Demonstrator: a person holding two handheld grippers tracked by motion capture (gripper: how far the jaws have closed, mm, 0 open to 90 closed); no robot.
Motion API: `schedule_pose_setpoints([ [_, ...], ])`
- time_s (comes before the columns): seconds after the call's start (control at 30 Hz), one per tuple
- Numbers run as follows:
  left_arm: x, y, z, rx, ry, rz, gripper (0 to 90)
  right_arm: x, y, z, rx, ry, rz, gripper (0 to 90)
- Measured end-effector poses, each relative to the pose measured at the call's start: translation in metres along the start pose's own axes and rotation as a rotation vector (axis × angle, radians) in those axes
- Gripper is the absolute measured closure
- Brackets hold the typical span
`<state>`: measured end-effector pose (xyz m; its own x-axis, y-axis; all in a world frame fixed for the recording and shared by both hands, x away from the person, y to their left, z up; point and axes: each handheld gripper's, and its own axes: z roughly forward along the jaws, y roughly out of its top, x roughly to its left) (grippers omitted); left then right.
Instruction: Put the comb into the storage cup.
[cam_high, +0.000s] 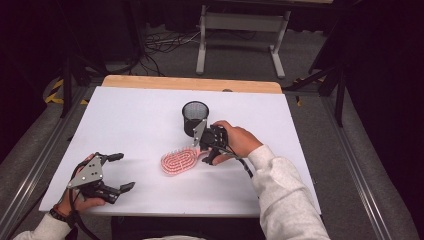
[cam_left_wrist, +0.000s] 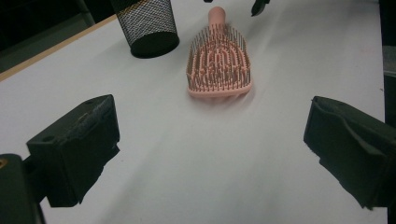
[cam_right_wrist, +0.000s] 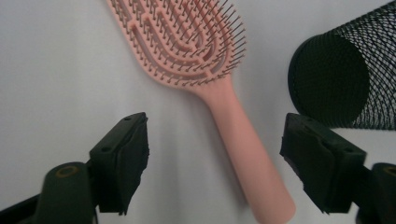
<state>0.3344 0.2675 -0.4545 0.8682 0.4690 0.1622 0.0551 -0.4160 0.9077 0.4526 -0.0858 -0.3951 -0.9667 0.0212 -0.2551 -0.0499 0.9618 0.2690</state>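
Note:
A pink hairbrush lies bristles up on the white table top, its handle pointing toward the black mesh cup that stands upright just behind it. My right gripper hovers over the handle end. In the right gripper view its jaws stand open on either side of the handle without touching it, with the mesh cup close on the right. My left gripper rests open near the front left edge. It holds nothing and faces the hairbrush and cup.
A wooden strip borders the far edge of the white top. Beyond it stand a grey table frame and cables on the floor. Metal rails run along both sides of the table.

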Motion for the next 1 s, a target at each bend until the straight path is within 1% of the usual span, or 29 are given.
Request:
schedule_pose_setpoints([
  [0.07, 0.000, 0.000, -0.002, 0.001, -0.005, 0.006, 4.7, -0.005, 0.005, 0.007, 0.045, 0.010, -0.033, 30.9],
  [0.1, -0.001, -0.001, -0.002, -0.004, -0.006, 0.001, 4.7, -0.005, 0.005, 0.007, 0.045, 0.010, -0.033, 30.9],
  [0.13, -0.001, -0.001, -0.003, -0.006, -0.008, 0.000, 4.7, -0.009, 0.008, 0.013, 0.067, 0.035, -0.047, 34.3],
  [0.17, -0.001, -0.001, -0.004, -0.007, -0.010, -0.003, 4.7, -0.010, 0.010, 0.015, 0.079, 0.044, -0.052, 35.2],
  [0.2, -0.001, -0.001, -0.004, -0.007, -0.010, -0.003, 4.7, -0.010, 0.010, 0.015, 0.079, 0.044, -0.052, 35.2],
  [0.23, -0.001, -0.002, -0.005, -0.011, -0.012, -0.003, 4.7, -0.012, 0.011, 0.018, 0.078, 0.054, -0.059, 36.6],
  [0.27, -0.001, -0.002, -0.005, -0.010, -0.015, -0.002, 4.7, -0.013, 0.013, 0.020, 0.082, 0.067, -0.078, 38.4],
  [0.3, -0.002, -0.002, -0.006, -0.004, -0.020, -0.001, 4.7, -0.014, 0.015, 0.023, 0.084, 0.072, -0.084, 40.2],
  [0.33, -0.003, -0.002, -0.005, -0.009, -0.019, -0.004, 4.8, -0.016, 0.017, 0.028, 0.098, 0.096, -0.103, 44.2],
  [0.37, -0.003, -0.002, -0.006, -0.005, -0.022, -0.001, 4.8, -0.017, 0.017, 0.030, 0.102, 0.103, -0.110, 47.3],
  [0.4, -0.003, -0.003, -0.006, -0.007, -0.025, -0.002, 4.8, -0.018, 0.018, 0.033, 0.109, 0.108, -0.113, 49.3],
  [0.47, -0.004, -0.003, -0.006, -0.013, -0.030, -0.006, 5.0, -0.021, 0.018, 0.036, 0.118, 0.137, -0.119, 51.7],
  [0.5, -0.004, -0.003, -0.007, -0.006, -0.032, -0.004, 5.0, -0.022, 0.018, 0.037, 0.110, 0.141, -0.117, 53.0],
  [0.6, -0.005, -0.003, -0.007, 0.000, -0.033, -0.003, 5.0, -0.024, 0.020, 0.037, 0.118, 0.156, -0.128, 54.7],
  [0.63, -0.005, -0.004, -0.007, 0.001, -0.029, -0.004, 5.0, -0.025, 0.021, 0.038, 0.126, 0.156, -0.132, 55.3],
  [0.67, -0.005, -0.004, -0.007, 0.003, -0.032, -0.004, 5.0, -0.027, 0.022, 0.040, 0.130, 0.169, -0.137, 56.0],
  [0.73, -0.005, -0.004, -0.007, 0.002, -0.030, -0.004, 5.0, -0.027, 0.022, 0.041, 0.135, 0.177, -0.131, 56.3],
  [0.77, -0.005, -0.004, -0.007, 0.002, -0.031, -0.004, 5.0, -0.028, 0.023, 0.043, 0.140, 0.180, -0.136, 57.0],
  [0.83, -0.005, -0.004, -0.007, 0.007, -0.036, -0.006, 5.1, -0.028, 0.024, 0.046, 0.154, 0.197, -0.146, 60.5],
  [0.93, -0.005, -0.004, -0.005, 0.016, -0.034, -0.005, 5.3, -0.030, 0.023, 0.047, 0.148, 0.214, -0.154, 61.4],
  [1.0, -0.006, -0.005, -0.004, 0.023, -0.036, -0.008, 5.3, -0.031, 0.022, 0.047, 0.137, 0.223, -0.162, 64.1],
])
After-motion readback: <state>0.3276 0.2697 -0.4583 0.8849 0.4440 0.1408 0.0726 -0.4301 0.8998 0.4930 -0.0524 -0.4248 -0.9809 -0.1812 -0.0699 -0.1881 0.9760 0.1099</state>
